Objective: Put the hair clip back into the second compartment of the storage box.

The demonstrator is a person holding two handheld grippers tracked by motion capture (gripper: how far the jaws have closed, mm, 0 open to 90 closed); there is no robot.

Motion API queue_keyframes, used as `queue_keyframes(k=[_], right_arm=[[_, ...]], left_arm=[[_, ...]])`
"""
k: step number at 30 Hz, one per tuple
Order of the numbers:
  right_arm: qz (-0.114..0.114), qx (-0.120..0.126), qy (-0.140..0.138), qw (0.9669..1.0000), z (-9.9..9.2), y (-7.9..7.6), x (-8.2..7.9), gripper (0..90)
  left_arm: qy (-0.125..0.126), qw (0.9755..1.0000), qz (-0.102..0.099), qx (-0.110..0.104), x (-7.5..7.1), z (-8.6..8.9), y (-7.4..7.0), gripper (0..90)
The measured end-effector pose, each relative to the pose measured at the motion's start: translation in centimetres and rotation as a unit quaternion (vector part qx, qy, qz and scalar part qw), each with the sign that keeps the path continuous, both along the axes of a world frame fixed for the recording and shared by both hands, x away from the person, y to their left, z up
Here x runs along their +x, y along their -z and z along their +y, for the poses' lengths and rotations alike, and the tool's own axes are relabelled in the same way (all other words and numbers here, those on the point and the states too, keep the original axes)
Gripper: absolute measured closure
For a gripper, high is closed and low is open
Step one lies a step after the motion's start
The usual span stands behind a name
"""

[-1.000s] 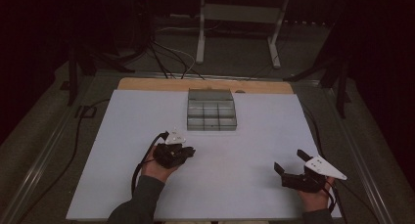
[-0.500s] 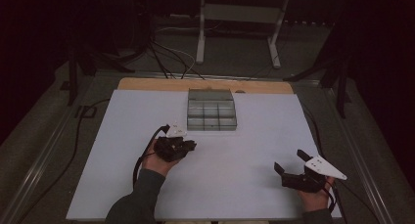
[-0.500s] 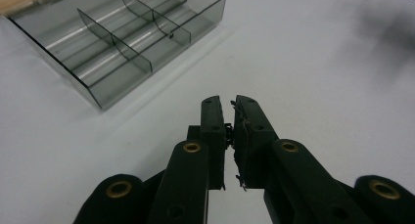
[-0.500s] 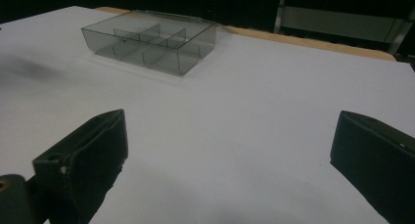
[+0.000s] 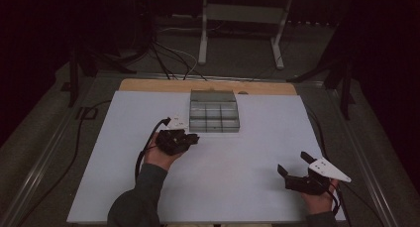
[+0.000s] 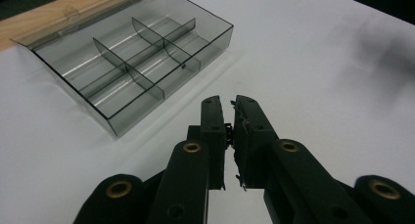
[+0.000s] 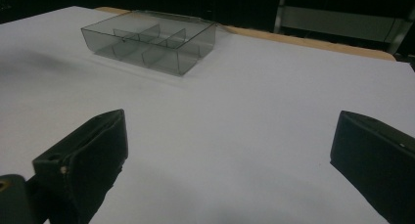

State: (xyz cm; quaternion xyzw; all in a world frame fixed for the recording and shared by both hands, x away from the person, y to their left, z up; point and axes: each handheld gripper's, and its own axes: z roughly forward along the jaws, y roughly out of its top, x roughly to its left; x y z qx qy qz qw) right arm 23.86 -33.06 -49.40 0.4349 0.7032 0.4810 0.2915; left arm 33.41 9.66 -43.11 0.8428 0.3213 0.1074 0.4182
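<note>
- high view: my left gripper hangs over the white table, just short of the near left corner of the tray, and my left hand wraps its body.
- left gripper view: my jaws are pressed together with nothing between them, over bare table; the tray lies ahead and to the left, near but apart from the tips.
- the tray is clear grey plastic, split by dividers into small compartments, and it sits flat at the far middle of the table, close to the wooden strip.
- my right gripper is at the near right of the table, well apart from the tray, with its jaws spread wide and nothing between them.
- right gripper view: both black jaws stand far apart over bare table, the tray far off at upper left.
</note>
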Motion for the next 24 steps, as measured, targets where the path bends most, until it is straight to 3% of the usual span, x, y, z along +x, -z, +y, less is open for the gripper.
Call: queue_keyframes(k=[24], right_arm=[[-0.002, 0.001, 0.0, 1.0, -0.1, 0.0, 0.0, 0.5]], left_arm=[[-0.018, 0.9998, -0.007, -0.001, 2.7, -0.4, -1.2, 84.6]])
